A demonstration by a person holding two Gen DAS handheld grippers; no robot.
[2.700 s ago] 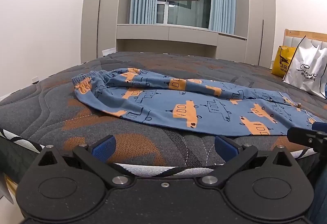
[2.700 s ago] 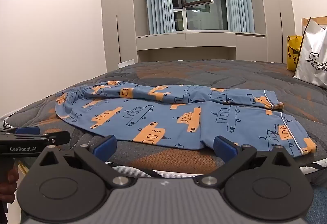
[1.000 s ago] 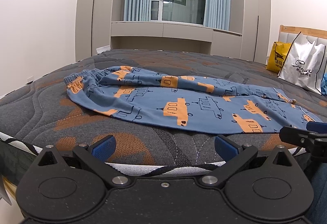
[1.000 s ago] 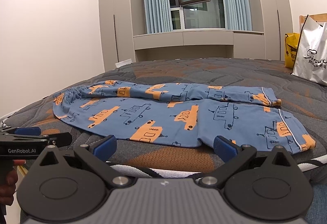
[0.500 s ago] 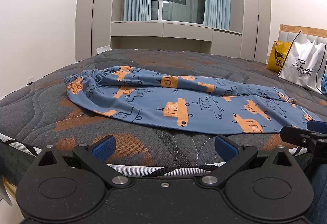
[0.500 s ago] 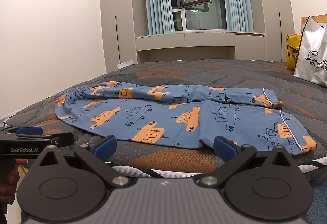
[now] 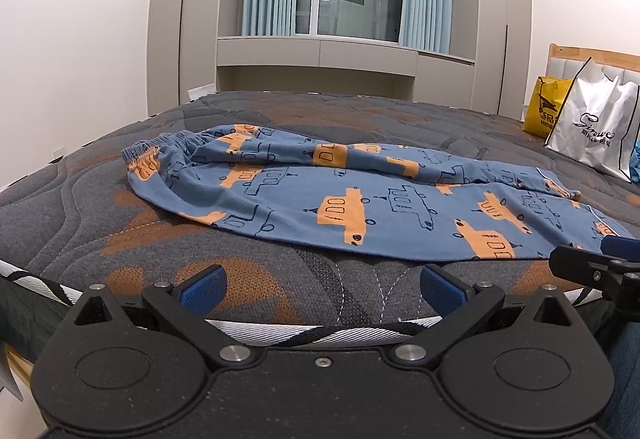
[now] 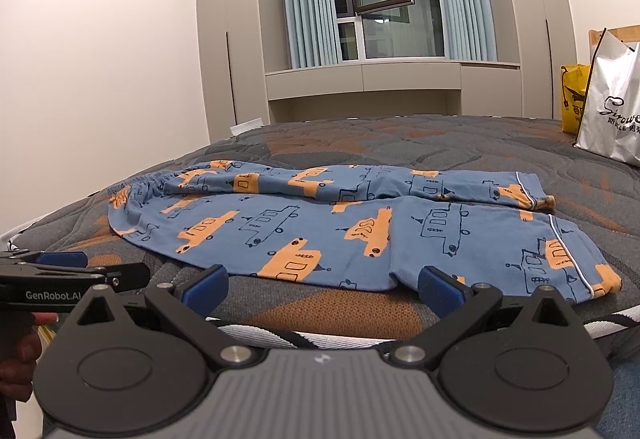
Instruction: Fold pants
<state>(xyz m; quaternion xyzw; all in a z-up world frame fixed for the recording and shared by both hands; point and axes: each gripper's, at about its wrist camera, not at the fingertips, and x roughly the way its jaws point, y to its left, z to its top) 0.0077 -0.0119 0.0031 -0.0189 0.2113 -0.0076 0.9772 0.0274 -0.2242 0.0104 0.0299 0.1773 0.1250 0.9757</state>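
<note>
My left gripper [image 7: 322,289] and right gripper [image 8: 322,289] gape wide, empty. Only right view shows pants [image 8: 360,231] cuffs whole; left crops them.

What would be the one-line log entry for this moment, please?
phase: pre-grasp | pants: flat on mattress, unfolded | left gripper: open, empty | right gripper: open, empty

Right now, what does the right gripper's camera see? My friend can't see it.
Blue pants with orange cars lie flat on a gray quilted bed. The open right gripper hovers at their near edge, touching nothing.
</note>
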